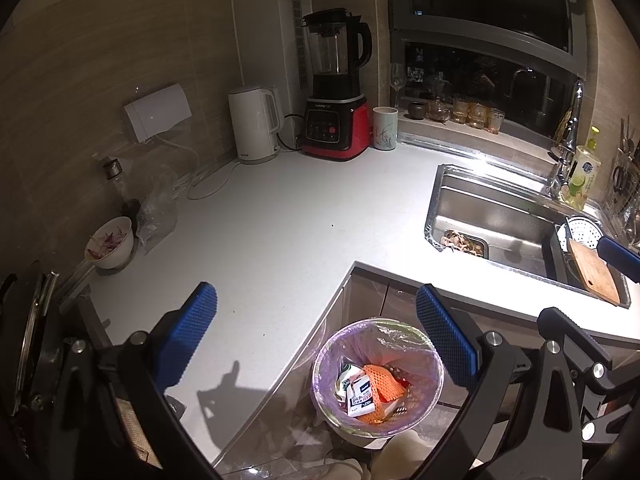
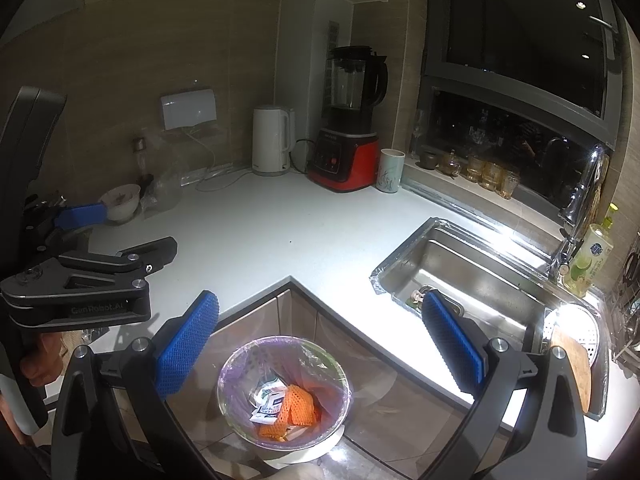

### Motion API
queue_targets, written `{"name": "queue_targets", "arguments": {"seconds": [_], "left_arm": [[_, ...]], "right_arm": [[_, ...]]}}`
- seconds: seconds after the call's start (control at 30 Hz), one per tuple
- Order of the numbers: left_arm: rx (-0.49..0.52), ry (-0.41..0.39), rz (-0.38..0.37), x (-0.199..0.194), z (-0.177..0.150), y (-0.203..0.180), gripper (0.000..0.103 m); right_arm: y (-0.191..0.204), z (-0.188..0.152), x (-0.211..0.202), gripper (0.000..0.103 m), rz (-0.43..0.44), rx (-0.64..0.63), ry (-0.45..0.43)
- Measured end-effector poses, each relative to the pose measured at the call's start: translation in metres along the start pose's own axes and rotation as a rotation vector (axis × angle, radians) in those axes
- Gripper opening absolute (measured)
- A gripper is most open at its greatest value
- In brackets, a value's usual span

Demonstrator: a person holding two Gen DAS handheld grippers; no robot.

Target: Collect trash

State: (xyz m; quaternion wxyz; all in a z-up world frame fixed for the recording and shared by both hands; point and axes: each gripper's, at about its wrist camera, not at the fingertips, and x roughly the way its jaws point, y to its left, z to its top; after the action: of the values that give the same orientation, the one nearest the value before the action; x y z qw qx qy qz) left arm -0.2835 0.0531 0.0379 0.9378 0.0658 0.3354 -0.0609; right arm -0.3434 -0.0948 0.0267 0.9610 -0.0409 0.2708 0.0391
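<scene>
Down on the floor in the corner of the white L-shaped surface (image 1: 260, 240) stands the round bin with its purple plastic liner (image 1: 320, 364), holding an orange foam net (image 1: 382, 380) and white printed wrappers (image 1: 360, 394). Both grippers hover above it: left gripper (image 1: 316, 344) fingers spread wide, gripping nothing; right gripper (image 2: 320, 344) fingers spread just the same. A steel sink (image 2: 472, 276) gleams to the right.

Glossy steel sink (image 2: 472, 280), wooden board (image 2: 570, 368)
</scene>
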Motion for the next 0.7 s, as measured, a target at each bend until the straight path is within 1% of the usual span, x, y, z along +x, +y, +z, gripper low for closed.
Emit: {"name": "queue_targets", "arguments": {"seconds": [0.7], "left_arm": [[0.007,0.013,-0.006,0.0085,0.0024,-0.0021,0.095]], "right_arm": [[-0.0022,-0.0002,0.0053,0.101,-0.006,0.005,0.017]]}}
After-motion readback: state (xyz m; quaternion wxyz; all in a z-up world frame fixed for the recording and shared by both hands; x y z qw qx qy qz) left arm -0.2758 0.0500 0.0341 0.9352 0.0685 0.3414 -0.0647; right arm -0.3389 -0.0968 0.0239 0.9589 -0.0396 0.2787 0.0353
